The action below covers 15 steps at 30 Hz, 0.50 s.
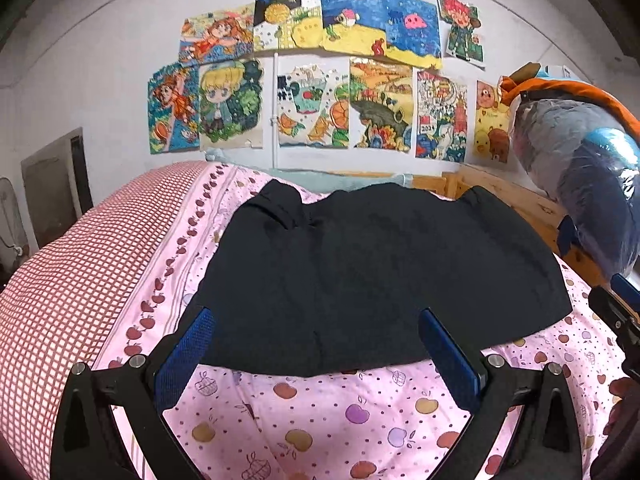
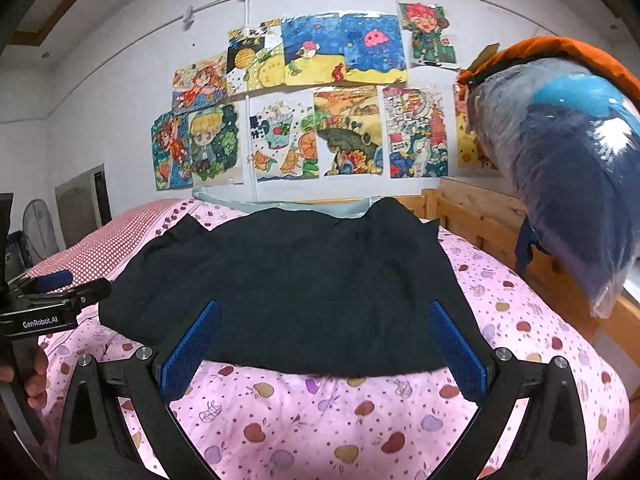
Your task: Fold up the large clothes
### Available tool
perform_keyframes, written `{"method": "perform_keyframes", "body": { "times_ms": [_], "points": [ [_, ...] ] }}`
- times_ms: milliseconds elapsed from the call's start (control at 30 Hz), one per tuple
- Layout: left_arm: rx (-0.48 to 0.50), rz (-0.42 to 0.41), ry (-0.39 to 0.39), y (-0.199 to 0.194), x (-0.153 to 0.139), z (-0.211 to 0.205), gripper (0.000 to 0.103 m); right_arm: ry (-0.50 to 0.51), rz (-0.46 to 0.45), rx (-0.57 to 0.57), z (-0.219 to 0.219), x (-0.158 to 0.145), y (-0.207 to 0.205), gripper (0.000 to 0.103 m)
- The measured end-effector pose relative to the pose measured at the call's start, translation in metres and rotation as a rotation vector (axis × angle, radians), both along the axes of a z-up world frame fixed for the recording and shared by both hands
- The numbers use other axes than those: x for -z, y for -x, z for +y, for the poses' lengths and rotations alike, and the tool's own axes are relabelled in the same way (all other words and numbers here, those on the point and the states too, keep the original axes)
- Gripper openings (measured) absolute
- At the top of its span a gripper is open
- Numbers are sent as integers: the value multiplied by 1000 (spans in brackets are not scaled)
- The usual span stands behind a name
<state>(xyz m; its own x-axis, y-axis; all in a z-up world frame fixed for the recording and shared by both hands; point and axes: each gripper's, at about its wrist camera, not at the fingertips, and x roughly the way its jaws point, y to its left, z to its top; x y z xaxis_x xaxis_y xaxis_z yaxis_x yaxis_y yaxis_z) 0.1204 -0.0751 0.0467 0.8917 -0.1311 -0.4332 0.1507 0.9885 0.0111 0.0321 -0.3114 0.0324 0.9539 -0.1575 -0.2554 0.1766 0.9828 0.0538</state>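
A large black garment [image 1: 360, 272] [image 2: 288, 288] lies spread on the pink apple-print bed cover [image 1: 340, 420] [image 2: 340, 412], its near hem facing me. My left gripper [image 1: 318, 320] hovers open over the near hem towards its left part, its blue pads wide apart with nothing between them. My right gripper [image 2: 326, 312] stands open just as wide over the hem's right part, nothing pinched. The left gripper's body [image 2: 44, 304] shows at the left edge of the right wrist view, held by a hand [image 2: 34, 376]. The right gripper's body [image 1: 616, 316] shows at the left wrist view's right edge.
A red checked pillow [image 1: 68, 280] lies left of the garment. A wooden bed frame [image 2: 480, 208] runs along the right, with a plastic-wrapped bundle [image 2: 568, 168] resting above it. Children's drawings [image 1: 320, 80] cover the white wall behind. A fan [image 2: 38, 232] stands far left.
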Motion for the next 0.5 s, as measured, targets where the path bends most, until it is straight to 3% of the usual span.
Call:
{"method": "perform_keyframes", "body": {
  "times_ms": [233, 367, 500],
  "points": [
    [24, -26, -41, 17, 5, -8, 103, -40, -7, 20, -6, 12, 17, 101],
    [61, -2, -20, 26, 8, -12, 103, -22, 9, 9, -6, 13, 17, 101],
    [55, -13, -63, 30, 10, -15, 103, -8, 10, -25, -6, 13, 22, 101]
  ]
}}
